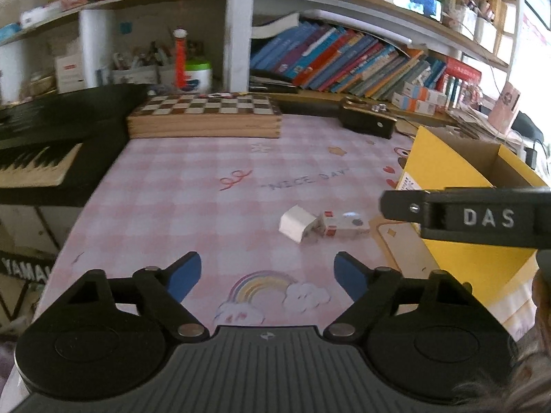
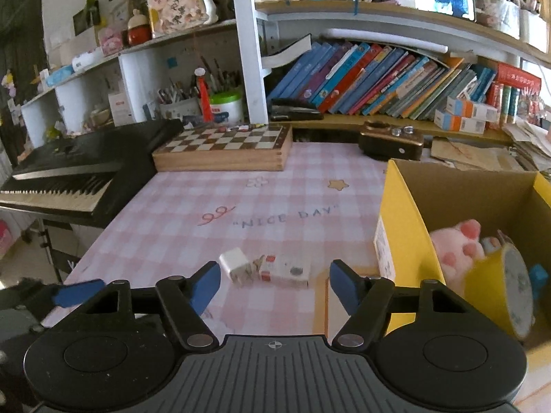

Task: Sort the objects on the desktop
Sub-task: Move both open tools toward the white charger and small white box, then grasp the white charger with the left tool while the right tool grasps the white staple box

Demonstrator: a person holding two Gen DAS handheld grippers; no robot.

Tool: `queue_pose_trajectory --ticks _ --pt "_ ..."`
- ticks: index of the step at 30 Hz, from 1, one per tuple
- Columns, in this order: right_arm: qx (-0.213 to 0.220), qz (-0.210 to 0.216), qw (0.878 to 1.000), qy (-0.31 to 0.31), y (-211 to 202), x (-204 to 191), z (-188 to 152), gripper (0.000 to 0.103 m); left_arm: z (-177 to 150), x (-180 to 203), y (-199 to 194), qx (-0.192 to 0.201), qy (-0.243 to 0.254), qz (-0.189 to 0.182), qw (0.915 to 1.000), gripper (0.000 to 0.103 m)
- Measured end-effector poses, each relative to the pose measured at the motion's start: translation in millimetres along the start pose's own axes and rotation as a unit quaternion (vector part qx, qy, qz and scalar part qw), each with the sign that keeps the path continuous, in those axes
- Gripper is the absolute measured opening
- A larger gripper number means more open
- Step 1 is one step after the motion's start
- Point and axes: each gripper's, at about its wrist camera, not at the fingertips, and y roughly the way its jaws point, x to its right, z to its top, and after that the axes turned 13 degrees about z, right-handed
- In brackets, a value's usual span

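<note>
A white charger plug (image 1: 297, 223) (image 2: 237, 263) and a small white box with red marks (image 1: 344, 224) (image 2: 286, 269) lie touching on the pink checked desk mat (image 1: 193, 186). My left gripper (image 1: 267, 273) hovers open just short of them, nothing between its blue pads. My right gripper (image 2: 273, 284) is also open and empty, with both items lying just ahead of its fingertips. The right gripper's black arm (image 1: 482, 216) crosses the left wrist view at the right. A yellow cardboard box (image 2: 406, 237) (image 1: 447, 172) stands to the right, holding a pink plush paw (image 2: 458, 244) and a round clock (image 2: 516, 289).
A wooden chessboard (image 2: 224, 151) sits at the back of the mat, with a black keyboard (image 2: 69, 179) to the left. A dark case (image 2: 392, 144) lies behind the yellow box. Shelves of books (image 2: 378, 79) and pen pots (image 2: 179, 103) rise behind the desk.
</note>
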Motion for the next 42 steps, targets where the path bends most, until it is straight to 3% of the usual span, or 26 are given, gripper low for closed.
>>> queue_pose_trajectory --ticks 15,22,24,28,38,42 --pt "-0.037 -0.013 0.999 0.018 37 27 12 0.07 23 44 91 -0.027 0.062 -0.05 0.9965 0.06" --pt "-0.059 -0.008 0.998 0.019 51 32 13 0.07 22 50 107 -0.029 0.1 -0.064 0.9925 0.054" --pt "-0.064 -0.009 0.998 0.019 55 32 13 0.07 22 50 110 -0.027 0.108 -0.069 0.9914 0.045" --pt "-0.075 -0.01 0.997 0.02 64 33 14 0.07 21 47 107 -0.02 0.119 -0.068 0.9904 0.044" --pt "-0.114 -0.015 0.993 0.016 103 21 6 0.07 17 -7 74 -0.025 0.027 -0.027 0.999 0.044" --pt "-0.114 -0.027 0.993 0.013 113 18 2 0.065 14 -24 61 -0.026 -0.011 -0.013 0.9995 0.044"
